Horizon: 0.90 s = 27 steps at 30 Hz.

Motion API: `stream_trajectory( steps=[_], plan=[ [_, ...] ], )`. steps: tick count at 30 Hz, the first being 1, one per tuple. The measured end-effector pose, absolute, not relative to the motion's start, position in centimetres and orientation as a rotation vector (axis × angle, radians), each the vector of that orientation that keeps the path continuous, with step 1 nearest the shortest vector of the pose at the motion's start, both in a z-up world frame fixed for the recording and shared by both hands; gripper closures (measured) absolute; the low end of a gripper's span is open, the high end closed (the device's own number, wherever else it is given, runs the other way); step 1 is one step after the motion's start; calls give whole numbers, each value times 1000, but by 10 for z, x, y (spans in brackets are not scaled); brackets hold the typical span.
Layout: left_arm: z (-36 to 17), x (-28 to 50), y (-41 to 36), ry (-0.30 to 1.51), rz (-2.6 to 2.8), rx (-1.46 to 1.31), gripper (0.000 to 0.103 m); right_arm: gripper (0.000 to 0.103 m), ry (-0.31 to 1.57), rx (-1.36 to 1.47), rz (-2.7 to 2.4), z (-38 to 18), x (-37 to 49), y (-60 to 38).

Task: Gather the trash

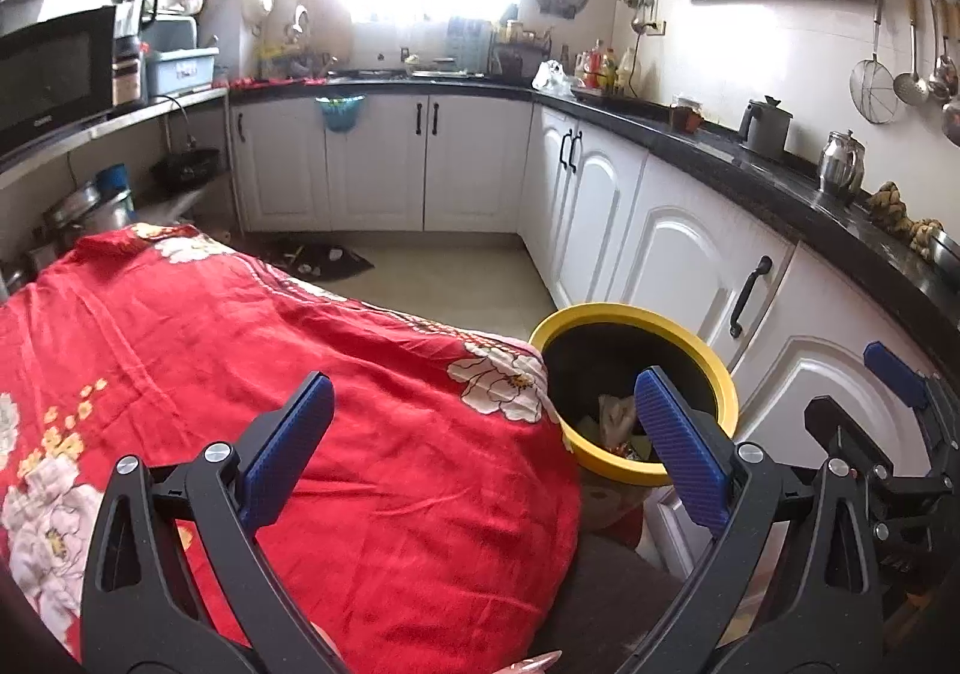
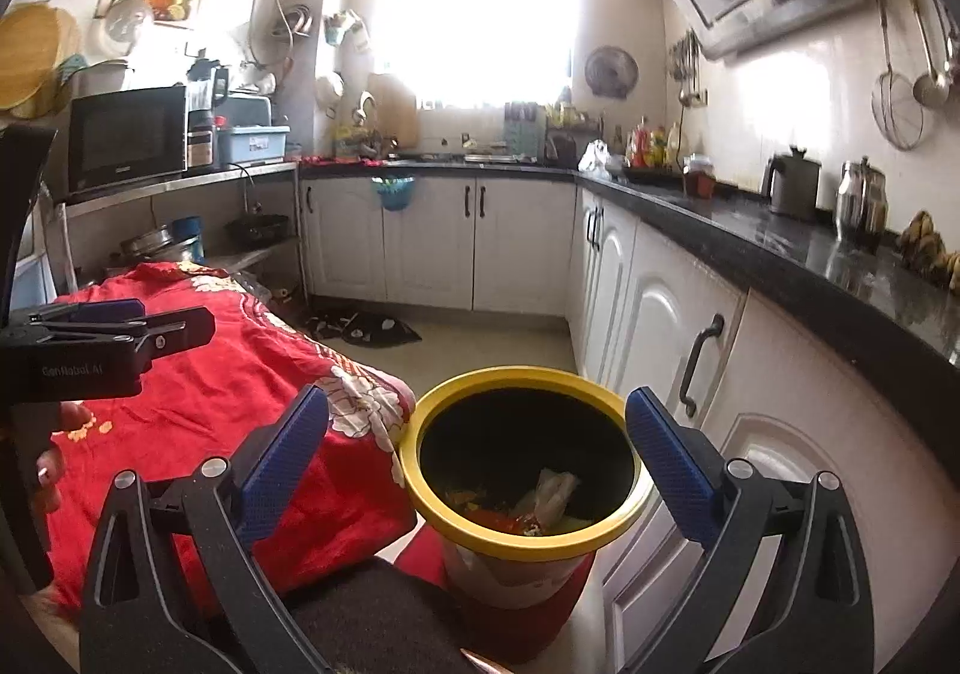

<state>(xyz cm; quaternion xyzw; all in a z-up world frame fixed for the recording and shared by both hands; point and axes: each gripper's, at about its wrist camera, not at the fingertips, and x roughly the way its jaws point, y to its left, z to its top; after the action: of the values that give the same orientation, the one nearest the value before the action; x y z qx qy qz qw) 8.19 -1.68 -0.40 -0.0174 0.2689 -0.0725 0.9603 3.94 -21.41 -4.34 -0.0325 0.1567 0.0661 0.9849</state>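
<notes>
Two views. Left wrist: left gripper (image 1: 480,464) jaws apart, empty; bin (image 1: 636,392) at four o'clock off the red cloth (image 1: 270,374). Right wrist: right gripper (image 2: 480,470) jaws wide, empty; trash (image 2: 552,494) inside looks light, crumpled; pinch its bulk.

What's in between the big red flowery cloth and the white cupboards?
The yellow-rimmed trash bin stands there, right beside the red cloth and in front of the white cupboards. The right wrist view shows it best.
</notes>
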Motion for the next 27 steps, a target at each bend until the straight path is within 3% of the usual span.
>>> stream_trajectory(
  steps=[12,27],
  plan=[
    [-10,46,-8,431,-105,-30,11,6,204,-54,104,-53,10,-211],
    [-13,37,-7,402,-106,-58,11,6,233,-15,92,-60,11,-215]
  ],
)
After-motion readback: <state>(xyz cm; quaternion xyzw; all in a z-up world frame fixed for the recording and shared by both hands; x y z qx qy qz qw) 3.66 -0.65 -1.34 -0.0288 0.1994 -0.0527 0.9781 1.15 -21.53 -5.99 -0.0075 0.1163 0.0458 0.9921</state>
